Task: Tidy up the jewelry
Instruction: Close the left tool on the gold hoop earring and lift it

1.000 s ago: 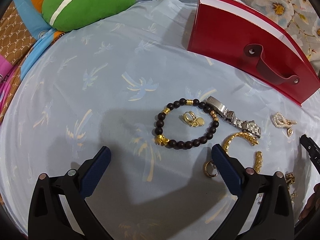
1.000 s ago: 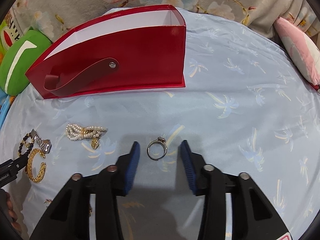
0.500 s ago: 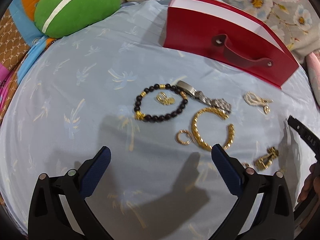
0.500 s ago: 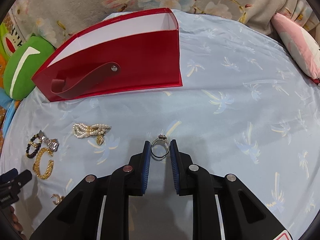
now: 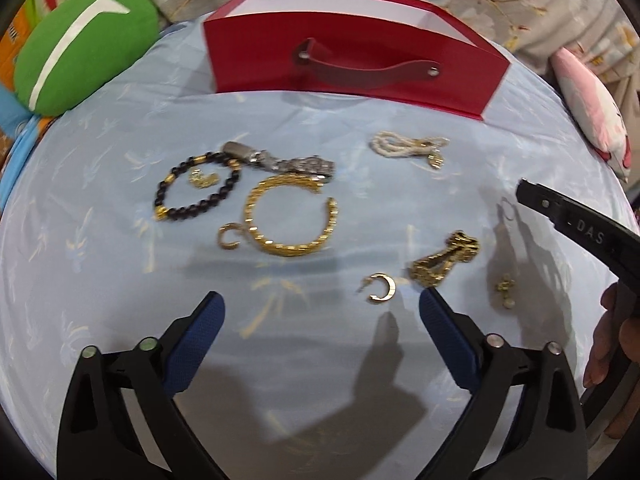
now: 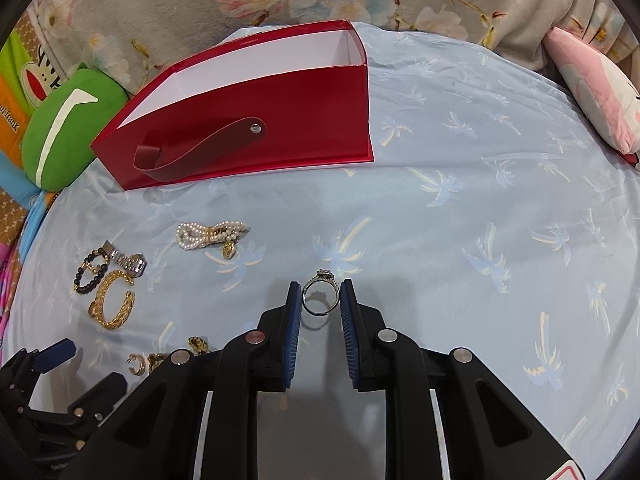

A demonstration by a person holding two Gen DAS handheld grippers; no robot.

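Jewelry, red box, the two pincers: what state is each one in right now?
Ring: upright, pinched between the right gripper's pads.
Right gripper: shut on the ring.
Left gripper: open, holding nothing.
Red box: open on top, inside looks empty.
Gold bangle: flat on the sheet, untouched.
Pearl bracelet: bunched up, loose.

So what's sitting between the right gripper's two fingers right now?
In the right wrist view, a silver ring with a stone setting stands between the right gripper pads, which have closed in against its sides.
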